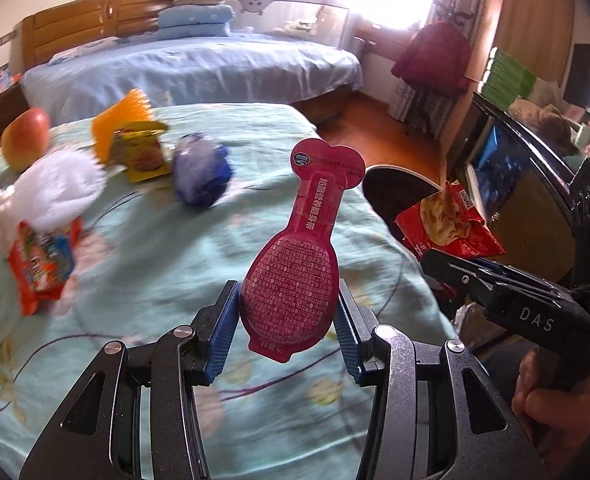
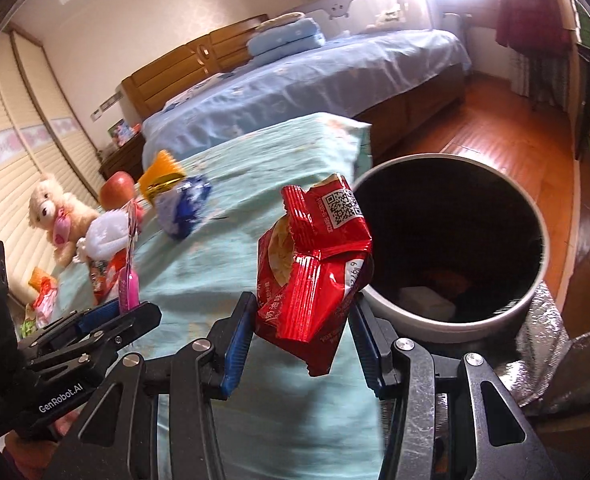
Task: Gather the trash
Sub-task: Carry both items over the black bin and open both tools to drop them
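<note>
two claws each carry a piece of trash above the counter [image 2: 255,168] with its pale green floral cloth. the left claw [image 1: 289,316] is partly closed, its blue pads pinching the round base of a magenta spoon-shaped packet [image 1: 295,264] that stands upright. the right claw [image 2: 299,344], also partly closed, grips a torn red snack wrapper [image 2: 315,264] by its lower half. the dark bin [image 2: 535,296] with a pale rim sits at three o'clock of the wrapper in the right wrist view, just off the counter's edge. the risk is judged to be a miss: the light wrapper, released short of the rim, could flutter to the floor, and the thin packet could slip in its narrow pinch. more wrappers [image 1: 43,268] lie at nine o'clock.
</note>
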The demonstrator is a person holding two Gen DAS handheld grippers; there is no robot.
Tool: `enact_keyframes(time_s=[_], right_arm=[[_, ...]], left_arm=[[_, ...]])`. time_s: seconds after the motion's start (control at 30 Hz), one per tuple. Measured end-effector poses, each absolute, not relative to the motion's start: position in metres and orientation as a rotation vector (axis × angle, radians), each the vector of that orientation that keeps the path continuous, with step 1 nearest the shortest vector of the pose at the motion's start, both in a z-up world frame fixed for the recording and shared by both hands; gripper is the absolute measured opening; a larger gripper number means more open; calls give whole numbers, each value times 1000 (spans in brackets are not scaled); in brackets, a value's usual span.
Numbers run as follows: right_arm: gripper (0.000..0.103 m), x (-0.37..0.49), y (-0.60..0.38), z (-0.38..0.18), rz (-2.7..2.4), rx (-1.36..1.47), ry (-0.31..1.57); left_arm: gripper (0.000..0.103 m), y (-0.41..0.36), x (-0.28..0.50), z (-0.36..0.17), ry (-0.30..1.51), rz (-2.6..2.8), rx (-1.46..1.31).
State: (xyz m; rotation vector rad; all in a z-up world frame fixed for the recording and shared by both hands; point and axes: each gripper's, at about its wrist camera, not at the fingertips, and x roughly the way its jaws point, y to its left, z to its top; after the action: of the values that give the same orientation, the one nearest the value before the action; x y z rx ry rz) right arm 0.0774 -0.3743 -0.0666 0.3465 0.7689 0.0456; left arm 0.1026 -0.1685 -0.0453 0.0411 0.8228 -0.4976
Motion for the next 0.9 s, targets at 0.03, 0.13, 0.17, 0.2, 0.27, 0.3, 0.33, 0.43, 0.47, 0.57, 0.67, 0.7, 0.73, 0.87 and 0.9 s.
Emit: enact_keyframes(time_s=[0.03,0.13,0.17,0.2,0.27,0.3,0.33,0.43,0.47,0.57,0.67,0.7,0.73,0.87,0.9], right_arm=[[48,77,-379,-66,37,349,767],[48,77,-394,-67,8,360,766],[48,76,-398,-67,0,364,766],[48,76,-403,-68,-9,369,766],[48,77,-413,-69,-29,378,768],[48,76,-417,-70,-34,380,770],[48,77,-421,-72,-41,385,773],[48,80,-433,-75,-60,391,781],[48,81,-436,-76,-64,393,782],[48,83,-445,-78,-76,397,784],[48,85,-453,-79,-85,404,785],[48,86,-456,-80,-87,407,784],[48,86,-458,-80,-89,408,784],[48,89,-467,-80,-93,411,786],[48,90,-468,-81,-94,412,787]], left_arm=[[45,-173,103,-45,823,-503,47],[45,-187,105,-46,827,-520,62],[45,-191,105,-46,829,-526,65],[45,-196,105,-46,831,-532,69],[45,-204,106,-45,836,-546,76],[45,-209,107,-45,837,-551,80],[45,-215,108,-44,837,-559,86],[45,-229,110,-42,838,-573,100],[45,-232,112,-42,838,-577,103],[45,-246,114,-41,837,-590,117],[45,-257,116,-41,837,-604,134],[45,-259,117,-42,837,-607,138],[45,-263,118,-42,839,-610,142],[45,-274,122,-45,852,-616,154],[45,-276,123,-46,854,-616,156]])
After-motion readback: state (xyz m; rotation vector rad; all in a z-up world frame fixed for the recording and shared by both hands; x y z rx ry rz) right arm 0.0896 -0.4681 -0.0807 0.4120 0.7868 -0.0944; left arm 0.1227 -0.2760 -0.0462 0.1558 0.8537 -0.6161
